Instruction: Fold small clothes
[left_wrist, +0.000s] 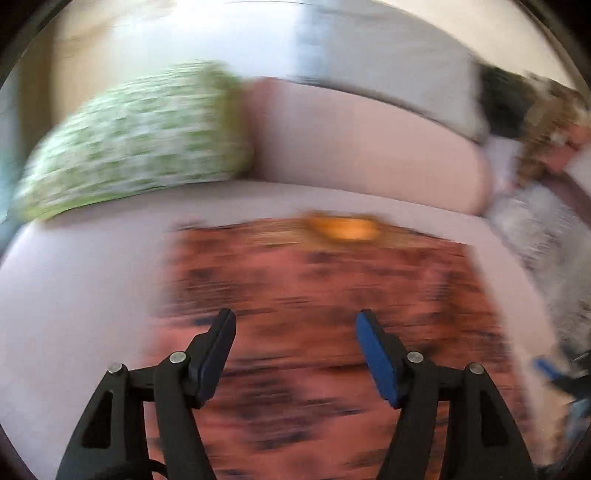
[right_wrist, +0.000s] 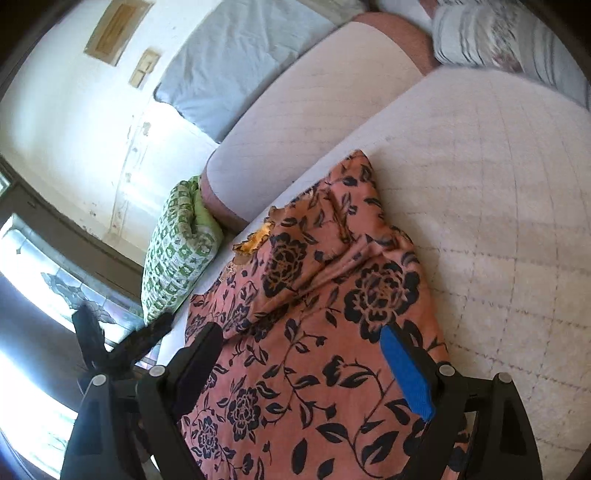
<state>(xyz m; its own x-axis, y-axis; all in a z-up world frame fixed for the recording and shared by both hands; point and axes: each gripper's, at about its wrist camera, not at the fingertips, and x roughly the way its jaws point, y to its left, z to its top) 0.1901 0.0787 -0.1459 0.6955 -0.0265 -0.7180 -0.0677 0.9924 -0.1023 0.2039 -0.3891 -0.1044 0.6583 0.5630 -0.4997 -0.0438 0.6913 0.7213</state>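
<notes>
A: What is the biggest thing here, and how many of each do you count?

B: One bed (right_wrist: 498, 192), its quilted cover pale and stitched in squares. One long pale bolster (right_wrist: 295, 110) lies along the far edge. One grey-blue padded mattress (right_wrist: 236, 62) leans behind it.

A: And the clothing?

B: One garment (right_wrist: 314, 332), salmon-pink thin cloth printed with black roses and leaves, lying rumpled on the bed, with an orange inner patch at its neck end. In the left wrist view it is the same garment (left_wrist: 314, 314), badly blurred.

A: Smaller things?

B: One green-and-white checked cushion (right_wrist: 173, 251) just beside the bolster's end, soft and puffed. One heap of grey-white cloth (right_wrist: 491, 33) at the far corner.

A: The tongs?

B: Two. The left tongs (left_wrist: 295, 321) stand apart over the garment, gripping nothing. The right tongs (right_wrist: 303, 336) stand wide open above the cloth, nothing pinched; the black finger and the blue pad (right_wrist: 406, 373) hide part of the print.
</notes>
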